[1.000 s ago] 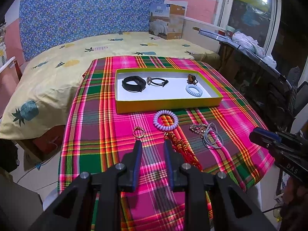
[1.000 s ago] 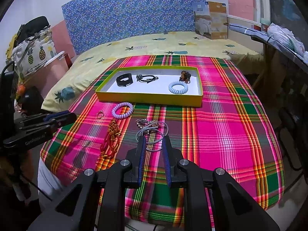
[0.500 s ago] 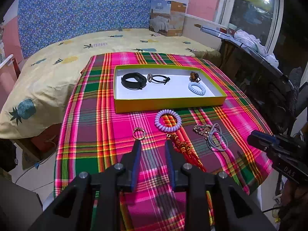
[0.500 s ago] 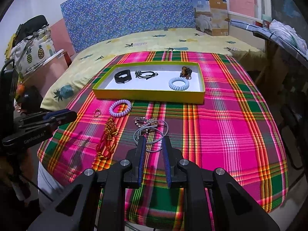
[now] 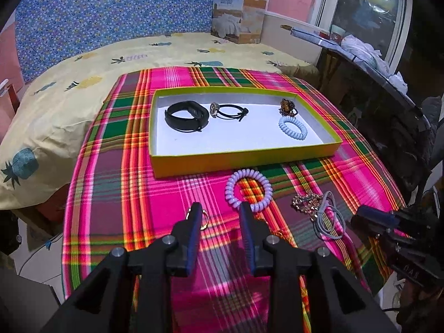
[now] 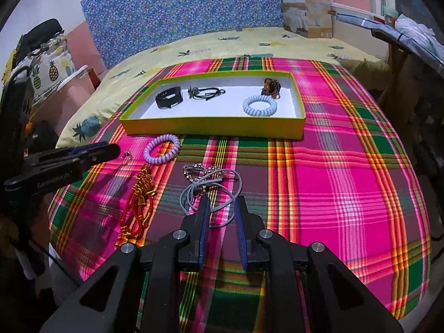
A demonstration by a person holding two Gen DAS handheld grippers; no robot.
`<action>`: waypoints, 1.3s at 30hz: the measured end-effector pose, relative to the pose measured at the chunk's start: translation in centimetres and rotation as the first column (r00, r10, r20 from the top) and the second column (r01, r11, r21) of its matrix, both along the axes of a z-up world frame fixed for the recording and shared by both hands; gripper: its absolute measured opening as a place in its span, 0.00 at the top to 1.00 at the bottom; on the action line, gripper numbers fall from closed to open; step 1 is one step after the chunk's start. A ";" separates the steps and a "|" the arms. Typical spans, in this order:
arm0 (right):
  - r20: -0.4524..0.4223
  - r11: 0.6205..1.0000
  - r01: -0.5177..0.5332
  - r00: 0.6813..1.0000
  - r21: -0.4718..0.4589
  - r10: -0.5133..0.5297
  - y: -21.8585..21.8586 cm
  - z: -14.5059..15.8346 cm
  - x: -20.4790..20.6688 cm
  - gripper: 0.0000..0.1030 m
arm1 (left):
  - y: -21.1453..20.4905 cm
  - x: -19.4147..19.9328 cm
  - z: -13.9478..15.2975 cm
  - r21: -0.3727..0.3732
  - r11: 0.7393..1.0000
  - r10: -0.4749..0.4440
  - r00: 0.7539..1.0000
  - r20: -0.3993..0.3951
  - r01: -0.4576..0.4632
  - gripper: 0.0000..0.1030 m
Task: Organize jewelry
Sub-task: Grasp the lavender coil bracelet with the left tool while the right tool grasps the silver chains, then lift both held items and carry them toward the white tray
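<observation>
The left gripper (image 5: 220, 208) is hiding part of the small ring (image 5: 204, 219) behind its left finger, and its right finger is covering the near edge of the lilac coil bracelet (image 5: 248, 190). Its jaws are opening with only plaid cloth between them. The red and gold cord (image 6: 140, 194) is showing in full only in the right wrist view; in the left view it is almost wholly lying behind the gripper. The right gripper (image 6: 222, 202) is standing slightly spread, nothing pinched, its tips overlapping the grey elastic loops (image 6: 211, 191), which are tangled with a beaded chain (image 6: 201, 169) that is hard to make out.

The yellow tray (image 6: 213, 127) is sitting further back on the surface (image 6: 347, 180), holding a black band (image 5: 186, 116), a black cord bracelet (image 5: 229, 111), a brown beaded piece (image 5: 288, 107) too small to read, and a pale blue coil bracelet (image 5: 293, 127).

The surface is wearing a pink, green and yellow plaid cloth. Behind it a bed (image 5: 55, 91) with a pineapple-print sheet is meeting a blue floral headboard (image 5: 111, 16); a printed box (image 5: 240, 16) is leaning by the wall. The left view alone is showing the dark window (image 5: 366, 8); the right view alone is showing a pineapple-print bag (image 6: 48, 69).
</observation>
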State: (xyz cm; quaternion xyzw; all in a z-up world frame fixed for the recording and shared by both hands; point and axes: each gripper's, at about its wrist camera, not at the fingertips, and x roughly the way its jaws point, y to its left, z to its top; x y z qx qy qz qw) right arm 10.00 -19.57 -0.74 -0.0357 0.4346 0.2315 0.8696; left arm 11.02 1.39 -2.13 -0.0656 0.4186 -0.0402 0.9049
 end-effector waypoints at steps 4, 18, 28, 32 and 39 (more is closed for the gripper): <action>-0.011 1.000 -0.006 1.000 -0.005 0.006 0.2 -0.6 0.5 0.82 | 0.0 1.0 -0.5 0.001 1.000 -0.002 1.000 -0.015 0.002 0.72; -0.001 0.997 -0.034 0.999 -0.068 0.034 1.3 -1.9 2.5 0.81 | -1.8 3.8 -1.9 0.054 0.998 -0.024 0.998 -0.063 0.027 0.72; 0.017 0.991 -0.083 0.996 -0.106 0.085 1.8 -2.4 2.9 0.81 | -2.7 4.2 -2.4 0.122 0.992 -0.025 0.998 -0.057 0.032 0.72; 0.029 0.990 -0.085 0.996 -0.110 0.089 1.8 -2.4 2.7 0.85 | -3.0 4.2 -2.4 0.148 0.988 -0.031 0.998 -0.048 0.037 0.89; 0.030 0.993 -0.083 0.996 -0.088 0.086 1.2 -2.3 2.1 0.99 | -2.8 3.9 -2.2 0.133 0.991 -0.024 0.999 -0.042 0.029 0.90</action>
